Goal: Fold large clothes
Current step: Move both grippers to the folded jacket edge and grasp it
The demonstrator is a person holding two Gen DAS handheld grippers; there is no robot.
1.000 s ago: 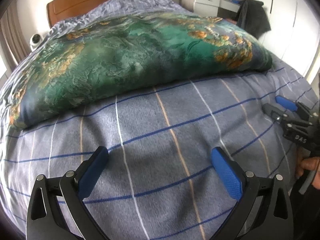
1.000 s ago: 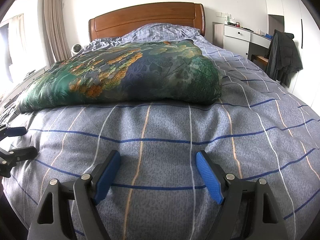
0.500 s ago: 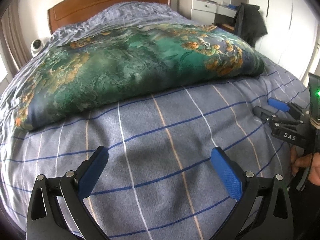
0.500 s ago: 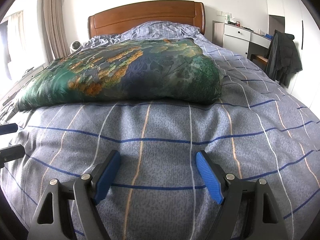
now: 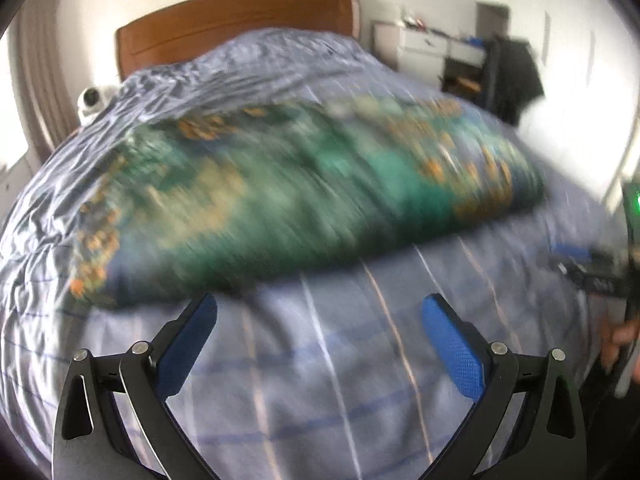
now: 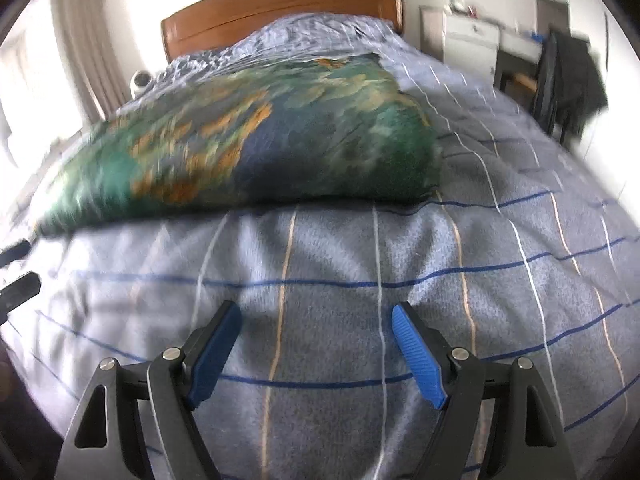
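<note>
A large green cloth with orange and blue print (image 5: 304,196) lies folded across the middle of the bed; it also shows in the right wrist view (image 6: 256,148). My left gripper (image 5: 318,320) is open and empty above the striped blanket, just short of the cloth's near edge. My right gripper (image 6: 316,328) is open and empty over the blanket, a little back from the cloth. The right gripper appears blurred at the right edge of the left wrist view (image 5: 592,272). Both views are motion-blurred.
The bed has a grey-blue striped blanket (image 6: 360,264) and a wooden headboard (image 6: 280,8). A white dresser (image 6: 472,44) and a chair with dark clothing (image 6: 568,76) stand at the right. A small white fan (image 5: 92,100) sits at the left. Curtains hang at the far left.
Both grippers have lifted and moved forward toward the green cloth. The cloth has not moved. Both grippers stay open.
</note>
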